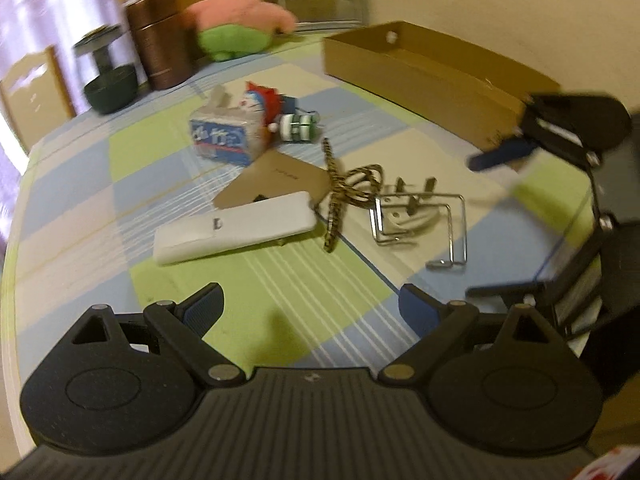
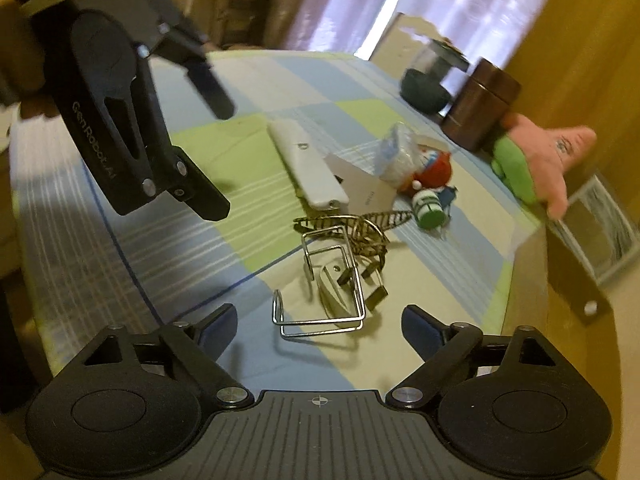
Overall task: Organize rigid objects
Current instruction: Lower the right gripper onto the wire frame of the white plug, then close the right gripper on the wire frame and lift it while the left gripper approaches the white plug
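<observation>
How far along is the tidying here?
Barely begun, it seems. Done: nothing visible; the part of the cardboard box that shows looks empty. In hand: nothing; the left gripper and right gripper are both open, the right one just short of the wire rack. Left: the rack, white remote and plug lie on the table.

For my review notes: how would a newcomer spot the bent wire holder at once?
Start at the long cardboard box on the checked tablecloth. Nearer the camera lies the wire holder, beside a striped cord. It alone is bare shiny metal, looped around a white plug.
</observation>
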A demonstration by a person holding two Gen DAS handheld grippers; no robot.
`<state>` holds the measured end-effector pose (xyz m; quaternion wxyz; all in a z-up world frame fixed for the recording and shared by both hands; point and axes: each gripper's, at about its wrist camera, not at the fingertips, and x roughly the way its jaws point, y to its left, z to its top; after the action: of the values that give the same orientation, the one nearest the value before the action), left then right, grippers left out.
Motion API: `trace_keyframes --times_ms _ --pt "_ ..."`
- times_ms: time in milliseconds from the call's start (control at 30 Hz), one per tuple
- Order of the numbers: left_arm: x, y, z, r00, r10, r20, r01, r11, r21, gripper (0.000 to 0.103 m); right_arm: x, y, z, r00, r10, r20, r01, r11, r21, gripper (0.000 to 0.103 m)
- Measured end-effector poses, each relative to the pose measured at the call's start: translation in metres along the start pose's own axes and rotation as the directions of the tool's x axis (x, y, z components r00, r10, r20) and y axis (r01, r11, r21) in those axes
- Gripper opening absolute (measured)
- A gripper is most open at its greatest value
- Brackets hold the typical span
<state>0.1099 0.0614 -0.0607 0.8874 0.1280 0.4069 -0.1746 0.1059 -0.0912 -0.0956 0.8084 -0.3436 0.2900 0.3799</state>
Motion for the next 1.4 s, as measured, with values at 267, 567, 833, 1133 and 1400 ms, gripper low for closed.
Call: trace_keyframes --times_ms 267,567,833,1133,1400 --pt "0.008 -0.009 0.000 1.000 -0.026 0.005 0.024 0.972 0.234 0.092 0.015 0.003 0.005 0.999 0.020 -0.028 -0.024 0.989 -0.146 0.075" --pt "0.017 -0.011 -0.004 0.999 -0.035 -0.025 0.042 0.942 0.333 0.092 0.025 0.005 0.006 0.997 0.028 -0.066 -0.043 0.972 -0.232 0.066" --pt "0.021 -0.012 -0.003 0.999 -0.045 -0.029 0.052 0.945 0.324 0.092 0.029 0.004 0.008 0.997 0.029 -0.073 -0.045 0.974 -0.223 0.061" --pt "0.021 -0.012 -0.003 0.999 -0.046 -0.027 0.052 0.947 0.318 0.092 0.027 0.005 0.009 0.998 0.030 -0.063 -0.043 0.976 -0.215 0.052" --pt "0.022 -0.013 -0.002 0.998 -0.053 -0.028 0.059 0.948 0.312 0.092 0.016 0.007 0.005 1.000 -0.017 -0.004 0.016 0.979 -0.203 0.051"
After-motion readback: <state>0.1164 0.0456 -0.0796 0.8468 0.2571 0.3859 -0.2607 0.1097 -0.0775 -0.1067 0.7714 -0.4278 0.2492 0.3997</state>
